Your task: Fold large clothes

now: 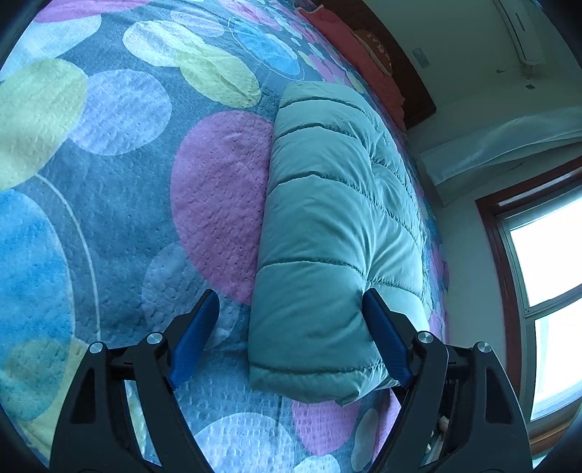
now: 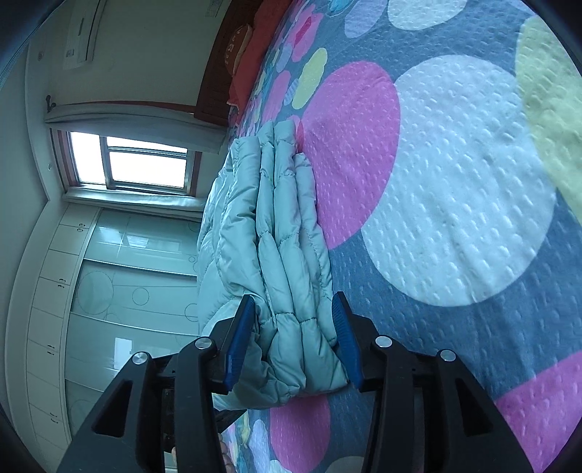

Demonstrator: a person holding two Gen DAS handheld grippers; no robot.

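A pale teal quilted puffer jacket (image 1: 327,225) lies folded into a long thick bundle on the bed. In the left wrist view my left gripper (image 1: 291,302) is open, its blue pads wide apart, with the bundle's near end between them. In the right wrist view the jacket (image 2: 276,233) shows as stacked folded layers. My right gripper (image 2: 293,307) straddles the near end of those layers, its pads spread and not squeezing the fabric.
The bed has a grey quilted cover (image 1: 120,225) with big pink, white, blue and yellow circles. Red pillows (image 1: 363,47) lie by the dark headboard. A window (image 2: 142,163), white wardrobes (image 2: 120,276) and a wall air conditioner (image 2: 83,32) stand beside the bed.
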